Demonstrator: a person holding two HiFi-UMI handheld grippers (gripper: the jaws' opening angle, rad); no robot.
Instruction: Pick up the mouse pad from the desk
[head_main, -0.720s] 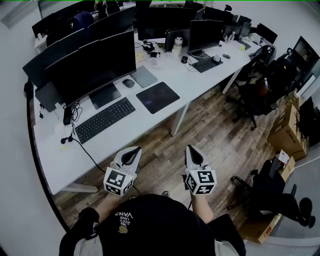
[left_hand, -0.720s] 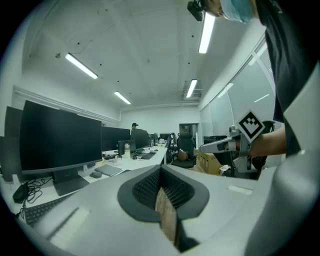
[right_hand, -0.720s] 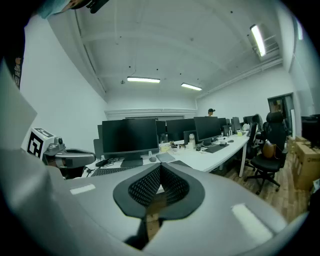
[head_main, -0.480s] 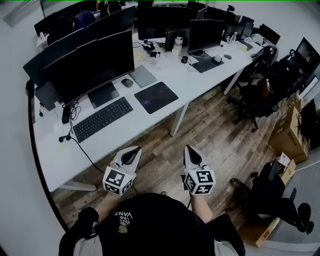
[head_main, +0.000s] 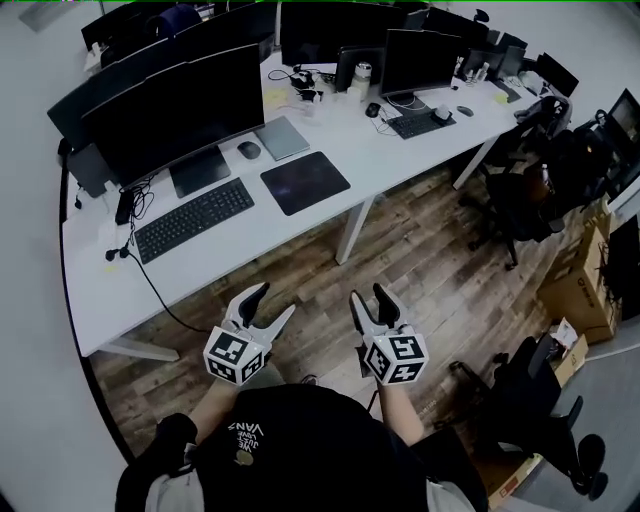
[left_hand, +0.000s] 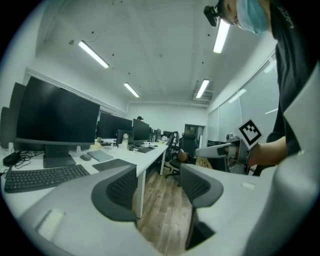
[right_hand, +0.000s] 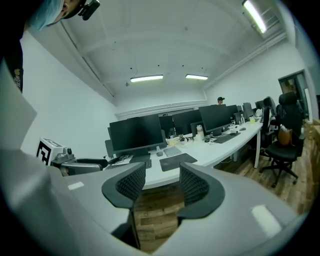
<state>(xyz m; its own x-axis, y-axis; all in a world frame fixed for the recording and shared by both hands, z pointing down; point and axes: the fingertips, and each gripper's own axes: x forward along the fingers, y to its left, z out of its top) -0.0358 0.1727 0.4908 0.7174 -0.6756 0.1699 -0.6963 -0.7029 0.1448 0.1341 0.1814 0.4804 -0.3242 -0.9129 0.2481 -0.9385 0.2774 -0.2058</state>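
The dark rectangular mouse pad (head_main: 305, 182) lies flat on the white desk (head_main: 190, 272), to the right of a black keyboard (head_main: 193, 219). It also shows far off in the left gripper view as the mouse pad (left_hand: 116, 164) and in the right gripper view as the mouse pad (right_hand: 177, 160). My left gripper (head_main: 272, 303) and right gripper (head_main: 368, 297) hover over the wooden floor, short of the desk's front edge and well away from the pad. Both stand open, with nothing between the jaws of the left gripper (left_hand: 159, 182) or the right gripper (right_hand: 162, 182).
A large black monitor (head_main: 175, 115), a mouse (head_main: 249, 150) and a closed grey laptop (head_main: 282, 138) stand behind the pad. A white desk leg (head_main: 352, 232) drops below it. Office chairs (head_main: 520, 195) and cardboard boxes (head_main: 580, 270) crowd the right side.
Both grippers' jaws have spread apart from a nearly closed stance. The head view has shifted so that the desk sits higher in the frame.
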